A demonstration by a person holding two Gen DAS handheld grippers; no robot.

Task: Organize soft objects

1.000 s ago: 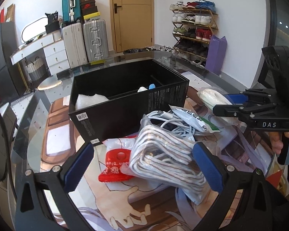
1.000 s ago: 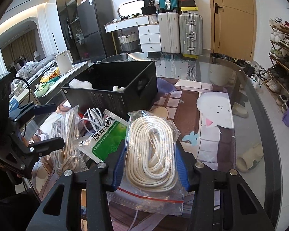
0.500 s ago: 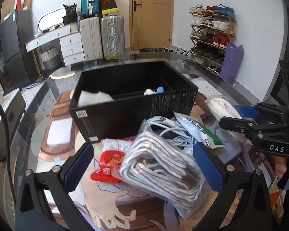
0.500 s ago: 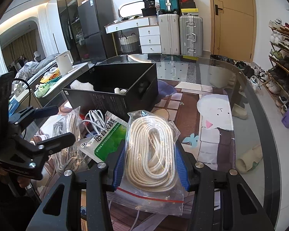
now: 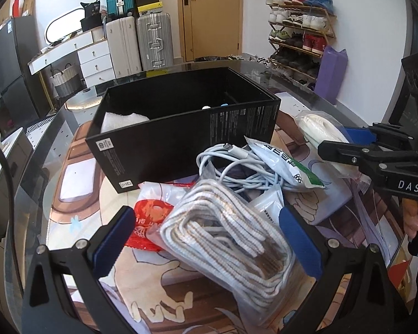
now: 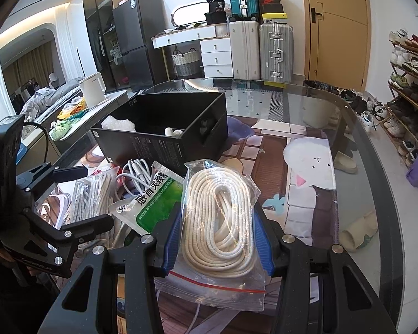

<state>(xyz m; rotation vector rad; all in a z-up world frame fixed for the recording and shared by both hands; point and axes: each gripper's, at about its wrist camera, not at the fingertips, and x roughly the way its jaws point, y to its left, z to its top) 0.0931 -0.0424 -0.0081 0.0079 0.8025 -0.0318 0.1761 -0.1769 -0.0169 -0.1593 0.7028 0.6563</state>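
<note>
My right gripper (image 6: 218, 222) is shut on a clear zip bag of cream rope (image 6: 218, 217), holding it above the table; it also shows in the left wrist view (image 5: 323, 130). My left gripper (image 5: 206, 239) is open around a bag of white-and-tan striped cord (image 5: 228, 239), which lies on the table; its fingers do not press it. A black open box (image 5: 186, 128) stands behind, holding a white cloth (image 5: 122, 119) and small items. It also shows in the right wrist view (image 6: 164, 133).
Between the grippers lie a tangle of white cables (image 5: 234, 167), a green-and-white sachet (image 6: 153, 200) and a red-and-white packet (image 5: 150, 220). The glass table (image 6: 348, 128) has a printed mat. Suitcases, drawers and a shoe rack stand beyond.
My left gripper has turned and moved in over the striped cord bag, which now sits lower between its open fingers. My right gripper keeps hold of the rope bag, almost still.
</note>
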